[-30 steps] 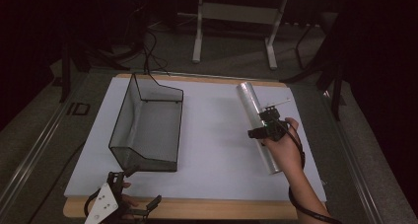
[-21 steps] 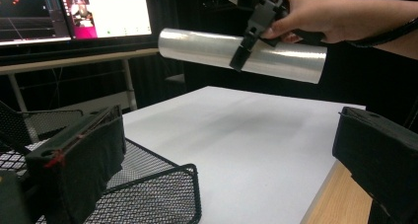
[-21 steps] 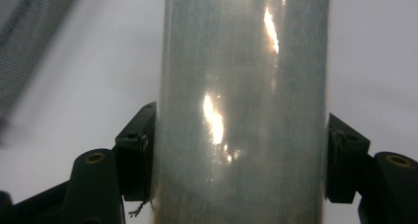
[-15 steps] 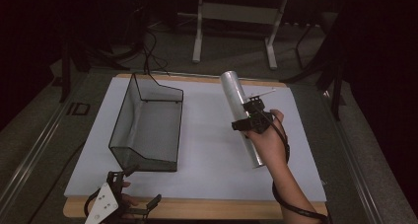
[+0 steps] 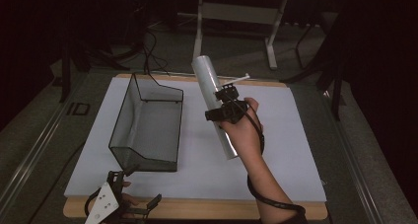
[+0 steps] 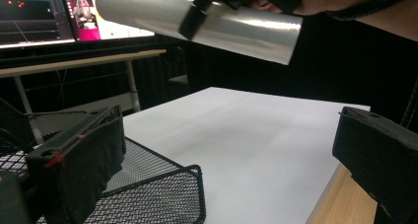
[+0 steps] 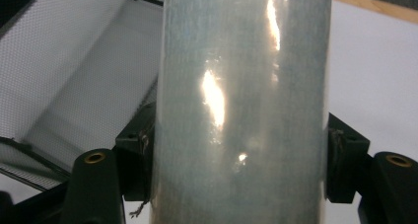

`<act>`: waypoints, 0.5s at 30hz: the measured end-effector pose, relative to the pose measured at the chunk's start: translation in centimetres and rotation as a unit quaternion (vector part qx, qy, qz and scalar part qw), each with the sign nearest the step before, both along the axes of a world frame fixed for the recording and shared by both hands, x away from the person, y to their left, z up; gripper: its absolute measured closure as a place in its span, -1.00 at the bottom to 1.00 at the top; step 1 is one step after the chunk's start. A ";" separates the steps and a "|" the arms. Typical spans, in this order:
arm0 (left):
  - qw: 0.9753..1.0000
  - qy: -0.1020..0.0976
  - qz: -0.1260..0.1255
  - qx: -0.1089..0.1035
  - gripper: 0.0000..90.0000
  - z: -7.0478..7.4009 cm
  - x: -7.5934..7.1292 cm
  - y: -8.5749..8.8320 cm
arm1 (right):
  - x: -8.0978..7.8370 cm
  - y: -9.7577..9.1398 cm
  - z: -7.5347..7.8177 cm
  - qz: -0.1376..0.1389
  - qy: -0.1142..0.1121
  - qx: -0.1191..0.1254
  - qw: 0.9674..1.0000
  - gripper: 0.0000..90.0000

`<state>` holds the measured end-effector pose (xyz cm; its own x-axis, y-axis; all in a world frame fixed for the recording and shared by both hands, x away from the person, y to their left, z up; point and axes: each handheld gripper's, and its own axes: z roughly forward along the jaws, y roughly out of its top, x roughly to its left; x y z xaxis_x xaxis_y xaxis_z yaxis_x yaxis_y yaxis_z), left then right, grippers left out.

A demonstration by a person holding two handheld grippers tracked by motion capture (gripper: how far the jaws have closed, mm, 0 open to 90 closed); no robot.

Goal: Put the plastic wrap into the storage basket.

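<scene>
Silvery, one roll (image 5: 213,103) hangs above the white mat (image 5: 291,135), pinched between the right gripper's (image 5: 223,107) jaws. One mesh basket (image 5: 148,120) stands left of it. Beside the basket's near corner, the left gripper (image 5: 129,203) sits with jaws spread, holding nothing.

Right of the mesh basket (image 5: 148,128) the white surface (image 5: 296,150) lies bare; the lifted roll (image 5: 213,93) hangs over it, blocking passage above.

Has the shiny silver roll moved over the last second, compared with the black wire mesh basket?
Yes. The shiny silver roll, clamped in the right gripper, has shifted left toward the black wire mesh basket, its far end raised.
</scene>
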<state>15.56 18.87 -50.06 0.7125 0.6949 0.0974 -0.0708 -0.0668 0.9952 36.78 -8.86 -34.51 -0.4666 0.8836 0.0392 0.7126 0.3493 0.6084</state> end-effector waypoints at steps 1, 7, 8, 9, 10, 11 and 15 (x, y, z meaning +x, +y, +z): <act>1.000 0.000 -0.001 0.000 -1.00 0.0 0.0 0.0 | 0.0 0.5 0.2 0.001 -0.002 -0.003 1.000 -0.29; 1.000 -0.002 -0.002 -0.003 -1.00 0.1 0.0 0.0 | -0.2 3.3 0.7 0.008 -0.007 -0.014 1.000 -0.29; 1.000 -0.002 -0.003 -0.003 -1.00 0.1 0.0 0.0 | -0.2 3.7 0.7 0.008 -0.005 -0.011 1.000 -0.29; 1.000 -0.001 -0.003 -0.003 -1.00 0.1 0.0 0.0 | -0.3 4.2 0.7 0.009 -0.006 -0.011 1.000 -0.29; 1.000 -0.001 -0.003 -0.003 -1.00 0.1 0.0 0.0 | -0.3 4.2 0.7 0.009 -0.006 -0.011 1.000 -0.29; 1.000 -0.001 -0.004 -0.003 -1.00 0.1 0.0 0.0 | -0.3 4.6 0.8 0.009 -0.008 -0.009 1.000 -0.29; 1.000 -0.003 -0.004 -0.004 -1.00 0.1 0.0 0.0 | -1.0 6.9 0.8 0.019 -0.015 -0.006 1.000 -0.29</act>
<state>15.57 18.91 -49.96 0.7169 0.6904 0.0970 -0.0775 -0.0593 0.9952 35.75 -1.91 -33.73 -0.5001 0.8658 0.0146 0.6803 0.3824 0.6252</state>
